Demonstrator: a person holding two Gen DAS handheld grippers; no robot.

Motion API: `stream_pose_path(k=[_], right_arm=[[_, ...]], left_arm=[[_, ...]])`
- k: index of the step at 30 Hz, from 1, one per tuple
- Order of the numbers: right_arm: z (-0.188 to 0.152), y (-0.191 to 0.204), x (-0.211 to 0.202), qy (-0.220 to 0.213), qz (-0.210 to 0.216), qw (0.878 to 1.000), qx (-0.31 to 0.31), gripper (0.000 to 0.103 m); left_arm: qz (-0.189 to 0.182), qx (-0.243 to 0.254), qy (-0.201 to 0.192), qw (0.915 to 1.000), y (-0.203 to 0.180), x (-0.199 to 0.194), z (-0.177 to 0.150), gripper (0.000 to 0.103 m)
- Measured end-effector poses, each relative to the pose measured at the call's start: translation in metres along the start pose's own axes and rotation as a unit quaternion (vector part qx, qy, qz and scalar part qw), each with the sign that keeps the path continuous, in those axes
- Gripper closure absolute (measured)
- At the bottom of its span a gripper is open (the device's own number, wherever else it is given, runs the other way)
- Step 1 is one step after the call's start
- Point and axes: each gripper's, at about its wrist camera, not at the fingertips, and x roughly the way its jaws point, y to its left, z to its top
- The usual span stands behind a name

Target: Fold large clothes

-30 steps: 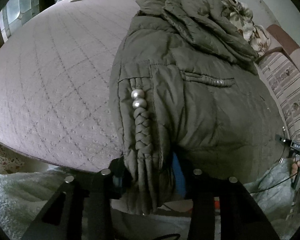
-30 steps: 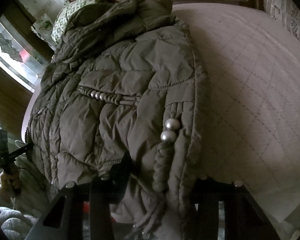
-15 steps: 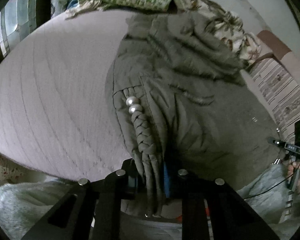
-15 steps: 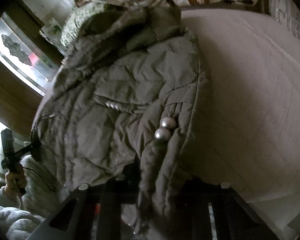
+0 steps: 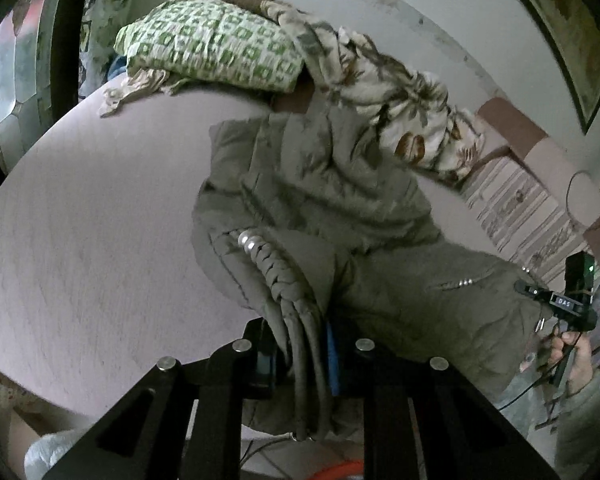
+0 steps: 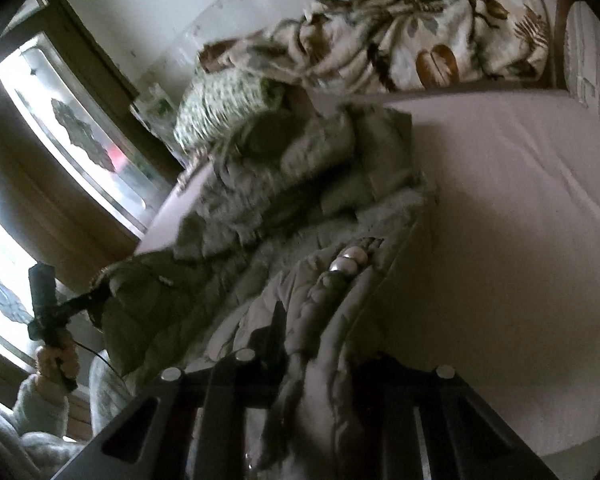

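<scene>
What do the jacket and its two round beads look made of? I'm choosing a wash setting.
Jacket: likely padded synthetic shell, olive, faint sheen, stitched puffy quilting. Beads: smooth, silvery, glossy highlights; metal or coated plastic, cannot tell. Both sit above a braided cord of matching fabric.

Matt olive quilted cloth jacket with glossy pearly beads, on matt woven bedcover

An olive-green quilted jacket with two silver beads lies on a pale mauve bed, beside a green-and-white checked pillow and a cream, brown-leaf-print blanket.
</scene>
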Motion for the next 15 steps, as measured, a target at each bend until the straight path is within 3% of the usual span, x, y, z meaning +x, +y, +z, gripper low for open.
stream_pose_path(k=[7,15], right_arm=[[0.052,-0.006,-0.003,-0.040,0.019,0.999,0.016,0.084],[0.111,0.003,0.007,-0.056,0.005,0.998,-0.002,0.084]], left_arm=[[-0.010,-0.025,-0.029,0.9992,0.004,0.006,0.050,0.084],[0.006,-0.016,-0.048,0.9987,0.000,0.022,0.102,0.084]])
